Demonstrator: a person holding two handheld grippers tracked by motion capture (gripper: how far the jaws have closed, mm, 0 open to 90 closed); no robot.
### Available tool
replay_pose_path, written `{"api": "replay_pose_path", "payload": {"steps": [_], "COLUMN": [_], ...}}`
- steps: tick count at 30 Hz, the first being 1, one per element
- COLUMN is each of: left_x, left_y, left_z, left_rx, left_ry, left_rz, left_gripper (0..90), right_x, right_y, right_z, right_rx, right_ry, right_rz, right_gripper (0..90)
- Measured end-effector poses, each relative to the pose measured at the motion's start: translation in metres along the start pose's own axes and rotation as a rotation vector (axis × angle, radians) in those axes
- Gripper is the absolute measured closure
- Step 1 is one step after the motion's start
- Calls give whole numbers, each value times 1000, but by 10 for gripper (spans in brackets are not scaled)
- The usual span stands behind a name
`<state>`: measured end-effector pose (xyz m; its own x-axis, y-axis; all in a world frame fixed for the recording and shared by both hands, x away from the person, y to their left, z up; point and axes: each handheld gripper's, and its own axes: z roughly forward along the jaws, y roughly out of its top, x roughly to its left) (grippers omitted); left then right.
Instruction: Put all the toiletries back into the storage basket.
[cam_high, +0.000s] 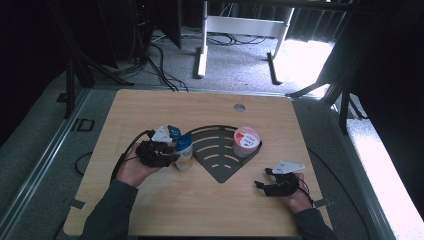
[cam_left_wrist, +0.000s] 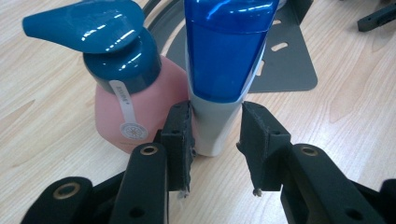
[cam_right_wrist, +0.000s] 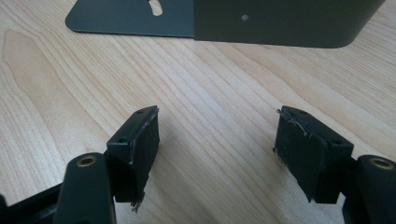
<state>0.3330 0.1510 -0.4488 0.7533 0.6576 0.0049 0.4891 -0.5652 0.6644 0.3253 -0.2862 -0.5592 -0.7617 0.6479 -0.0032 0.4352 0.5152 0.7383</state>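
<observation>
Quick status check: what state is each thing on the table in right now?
Left claw: jaws around the tube, one pad touching, the other apart.
White tube with blue cap: upright on the table.
Pink pump bottle with teal head: upright beside the tube.
Red-lidded tub: upright on the rack.
Right claw: open, empty.

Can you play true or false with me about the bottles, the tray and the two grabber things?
1. The blue-capped tube stands between the left gripper's fingers. True.
2. The pink pump bottle lies flat in the dark tray. False: it stands upright on the wooden table, beside the tube.
3. The right gripper holds a jar. False: its fingers are apart with nothing between them.
4. A pink-lidded jar sits at the tray's right corner. True.
5. The tray is bright yellow. False: it is dark grey.
</observation>
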Motion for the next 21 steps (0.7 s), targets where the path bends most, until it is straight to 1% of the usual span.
{"api": "replay_pose_path", "payload": {"steps": [7, 8, 13, 15, 16, 20, 21], "left_x": [-11, -11, -12, -12, -12, -11, -11], "left_y": [0, 0, 6, 6, 9, 10, 11], "left_z": [0, 0, 1, 1, 3, 6, 7], "left_rx": [20, 20, 24, 24, 35, 45, 52], "left_ry": [4, 4, 9, 9, 10, 7, 6], "left_rz": [14, 14, -11, -11, -6, -13, -9], "left_gripper": [638, 633, 602, 598, 598, 573, 573], "right_x": [0, 0, 0, 0, 0, 0, 0], "right_y": [0, 0, 0, 0, 0, 0, 0], "right_z": [0, 0, 0, 0, 0, 0, 0], "right_rx": [0, 0, 0, 0, 0, -1, -1], "right_ry": [0, 0, 0, 0, 0, 0, 0], "right_rz": [1, 1, -1, -1, -1, -2, -2], "right_gripper": [302, 302, 302, 302, 302, 302, 302]}}
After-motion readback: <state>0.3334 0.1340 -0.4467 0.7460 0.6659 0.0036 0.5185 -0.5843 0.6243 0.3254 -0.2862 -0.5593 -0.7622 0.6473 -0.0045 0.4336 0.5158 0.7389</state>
